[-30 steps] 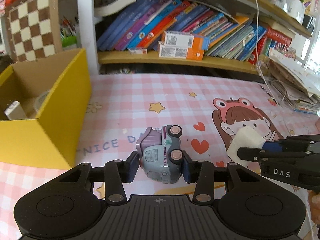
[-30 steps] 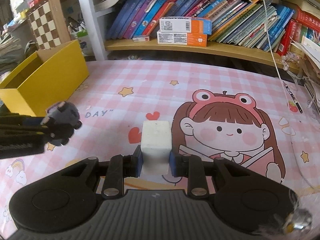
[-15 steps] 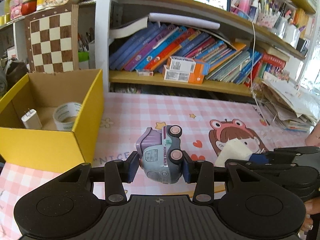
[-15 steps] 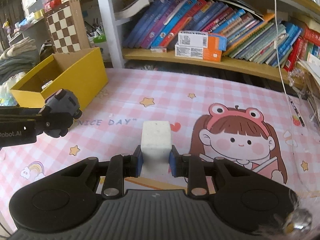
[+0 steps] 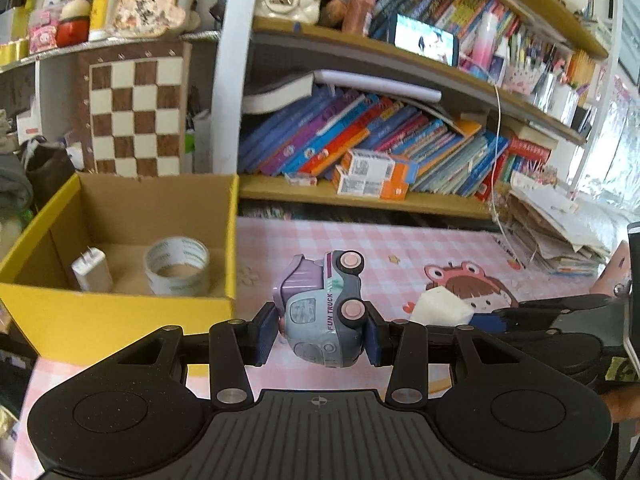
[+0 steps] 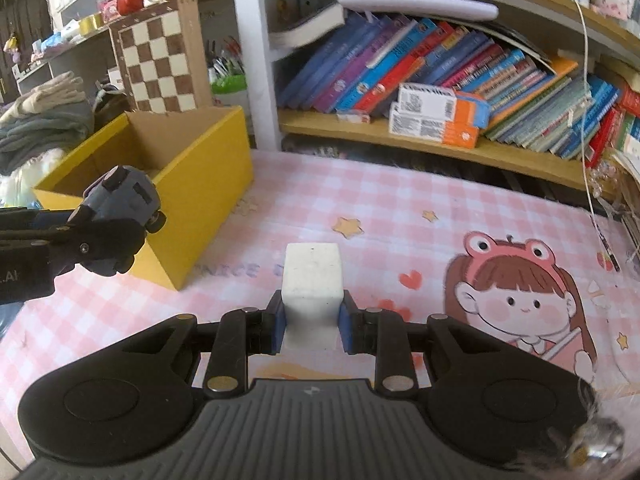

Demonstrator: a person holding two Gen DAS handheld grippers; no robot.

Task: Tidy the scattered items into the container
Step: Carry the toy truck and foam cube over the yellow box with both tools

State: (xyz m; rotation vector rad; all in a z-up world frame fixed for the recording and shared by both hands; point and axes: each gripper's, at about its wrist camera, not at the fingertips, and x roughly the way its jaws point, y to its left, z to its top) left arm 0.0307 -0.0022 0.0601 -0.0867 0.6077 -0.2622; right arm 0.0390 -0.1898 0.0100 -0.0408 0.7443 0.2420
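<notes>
My left gripper (image 5: 320,326) is shut on a grey and purple toy truck (image 5: 322,308), held on its side in the air to the right of the yellow cardboard box (image 5: 120,316). The box holds a white charger plug (image 5: 93,270) and a roll of tape (image 5: 178,266). My right gripper (image 6: 312,320) is shut on a white block (image 6: 312,280), held above the pink checked tablecloth (image 6: 400,208). In the right wrist view the truck (image 6: 120,196) and left gripper sit at the left, in front of the box (image 6: 208,196). The block also shows in the left wrist view (image 5: 440,306).
A bookshelf (image 5: 360,196) with leaning books and two orange-and-white boxes (image 5: 372,174) runs behind the table. A chessboard (image 5: 136,120) stands behind the yellow box. Stacked papers (image 5: 560,224) lie at the right, folded clothes (image 6: 44,120) at the far left.
Both grippers have risen from the table with their objects. The left one has moved toward the yellow box, whose inside now shows. The right one has followed leftward.
</notes>
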